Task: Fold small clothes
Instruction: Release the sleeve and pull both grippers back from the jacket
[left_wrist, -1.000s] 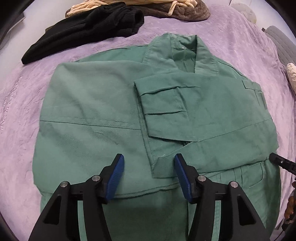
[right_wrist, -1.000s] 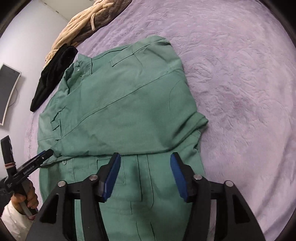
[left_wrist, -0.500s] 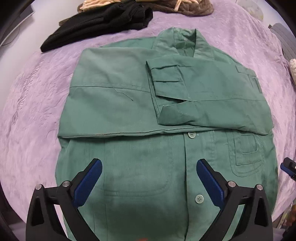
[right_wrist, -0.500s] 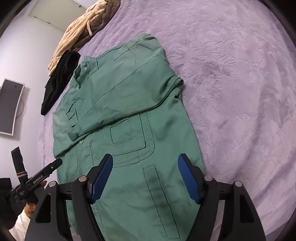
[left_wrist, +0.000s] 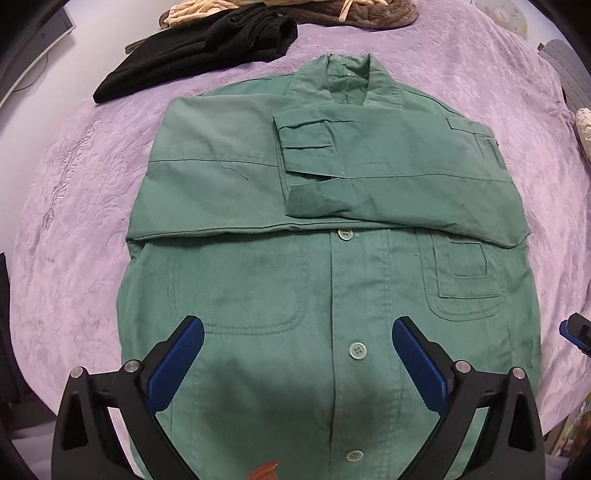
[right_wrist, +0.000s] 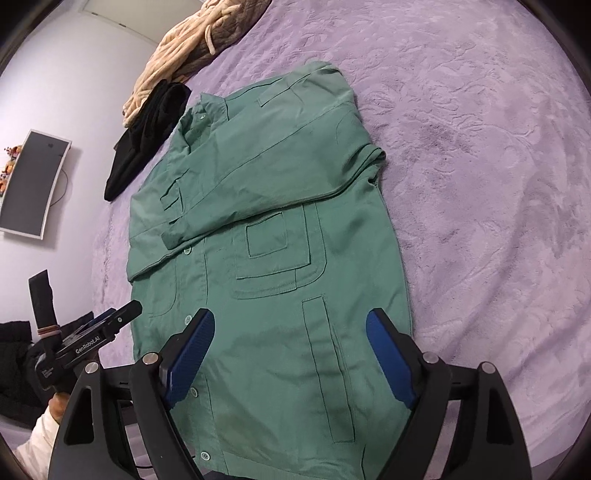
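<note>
A big purple blanket (left_wrist: 74, 206) with a leafy pattern covers the bed, and the green shirt (left_wrist: 317, 280) lies flat in the middle of it, buttons up, with both sleeves folded across the chest. At 11 o'clock from the shirt sits a black cloth (left_wrist: 207, 44) beside a tan and brown pile (left_wrist: 332, 11), and a dark screen (right_wrist: 33, 184) hangs on the wall. The left gripper (left_wrist: 295, 354) and the right gripper (right_wrist: 291, 354) both hang wide open over the shirt's bottom part, holding nothing, and the left one reads "GenRobot.AI".
</note>
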